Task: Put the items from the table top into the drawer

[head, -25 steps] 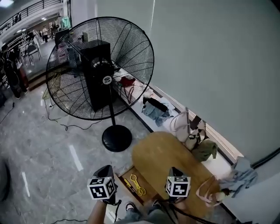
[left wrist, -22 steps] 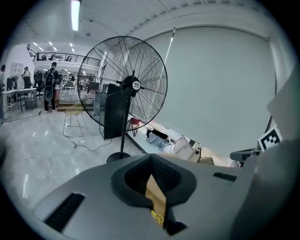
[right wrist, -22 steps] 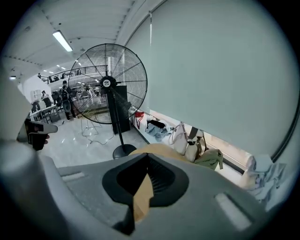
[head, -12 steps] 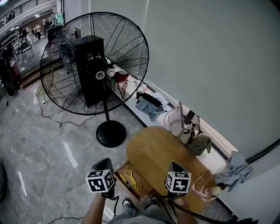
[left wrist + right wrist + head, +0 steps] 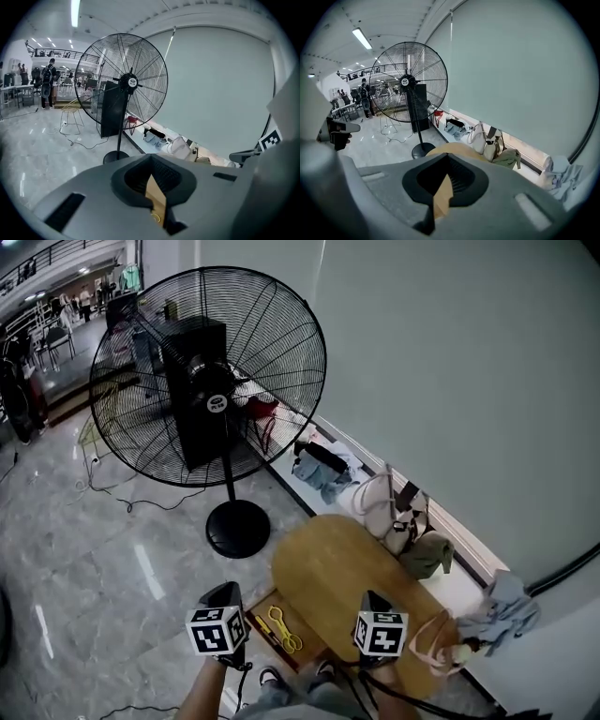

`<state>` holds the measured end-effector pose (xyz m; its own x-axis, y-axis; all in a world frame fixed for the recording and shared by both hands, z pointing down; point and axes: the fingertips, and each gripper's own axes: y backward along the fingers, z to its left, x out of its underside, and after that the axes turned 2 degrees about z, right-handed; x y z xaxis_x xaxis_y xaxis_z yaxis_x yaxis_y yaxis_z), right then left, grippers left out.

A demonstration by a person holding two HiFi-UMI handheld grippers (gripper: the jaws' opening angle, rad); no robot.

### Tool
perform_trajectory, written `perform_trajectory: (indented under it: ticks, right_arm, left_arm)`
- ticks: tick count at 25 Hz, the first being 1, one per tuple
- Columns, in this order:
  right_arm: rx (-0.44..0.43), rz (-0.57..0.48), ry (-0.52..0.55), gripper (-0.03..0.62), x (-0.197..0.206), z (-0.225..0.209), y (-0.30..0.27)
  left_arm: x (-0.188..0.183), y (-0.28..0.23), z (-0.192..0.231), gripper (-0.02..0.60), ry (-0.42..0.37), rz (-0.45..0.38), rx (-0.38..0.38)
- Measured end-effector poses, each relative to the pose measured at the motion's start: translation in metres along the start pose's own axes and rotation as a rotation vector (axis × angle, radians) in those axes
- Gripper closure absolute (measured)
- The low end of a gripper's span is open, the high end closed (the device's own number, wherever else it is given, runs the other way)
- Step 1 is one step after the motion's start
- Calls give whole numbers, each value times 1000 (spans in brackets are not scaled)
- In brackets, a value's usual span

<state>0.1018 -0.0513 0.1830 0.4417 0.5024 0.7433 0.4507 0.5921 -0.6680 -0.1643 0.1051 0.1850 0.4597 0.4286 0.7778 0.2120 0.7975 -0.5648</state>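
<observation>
An oval wooden table stands in front of me in the head view. At its left side a drawer is pulled out, and yellow scissors lie in it beside a slim dark and yellow tool. My left gripper hovers left of the drawer, shut and empty. My right gripper hangs over the table's near edge, also shut and empty. In the left gripper view the left gripper shows only wood and a yellow ring through its slit. The right gripper points across the table top.
A big black pedestal fan stands on the marble floor, its round base just beyond the table. Bags and clothes lie along the wall ledge. A pink bag sits at the table's right end. A shoe shows below.
The head view has shifted slightly, so the table and fan sit a little higher and further left. Both grippers keep their places and stay shut.
</observation>
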Motion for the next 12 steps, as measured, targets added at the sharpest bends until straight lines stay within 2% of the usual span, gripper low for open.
perform_trajectory:
  ticks: [12]
  right_arm:
    - [23,-8,14,589,-5,0,6]
  left_arm:
    - [5,0,5,586,23,8,9]
